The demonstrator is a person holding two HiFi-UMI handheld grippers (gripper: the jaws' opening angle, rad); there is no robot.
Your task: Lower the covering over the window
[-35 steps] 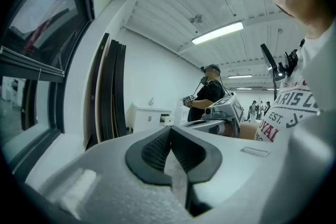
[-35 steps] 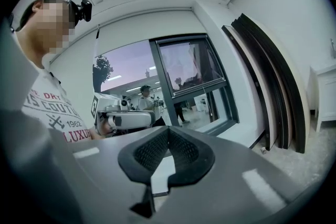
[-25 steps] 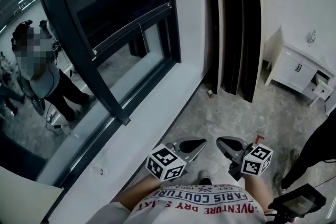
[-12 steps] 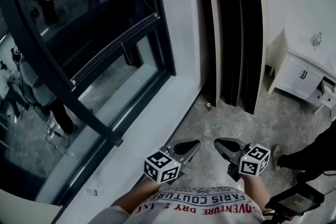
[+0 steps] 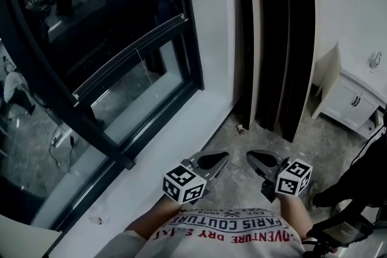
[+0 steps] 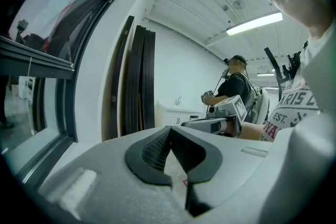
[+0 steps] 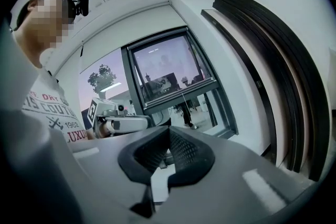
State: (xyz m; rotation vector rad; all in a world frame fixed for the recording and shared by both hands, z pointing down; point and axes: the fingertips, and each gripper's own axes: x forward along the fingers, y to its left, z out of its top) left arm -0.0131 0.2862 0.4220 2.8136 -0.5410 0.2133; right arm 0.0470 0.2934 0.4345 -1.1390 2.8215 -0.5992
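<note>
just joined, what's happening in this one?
A person stands at a large dark-framed window, holding both grippers low near the body. The left gripper and right gripper are shut and empty, touching nothing. The glass in view is uncovered, so lowering the covering has not started. Tall dark panels stand in the corner.

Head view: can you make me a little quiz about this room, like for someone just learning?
1. True or false: the left gripper is holding a cord.
2. Pick one: what stands to the right of the dark boards leaning on the wall? A) a white cabinet B) a ladder C) a bicycle
3. Fill in: the jaws of the right gripper are ___.

Key: 1 false, its jaws are shut on nothing; 2 A; 3 shut.
</note>
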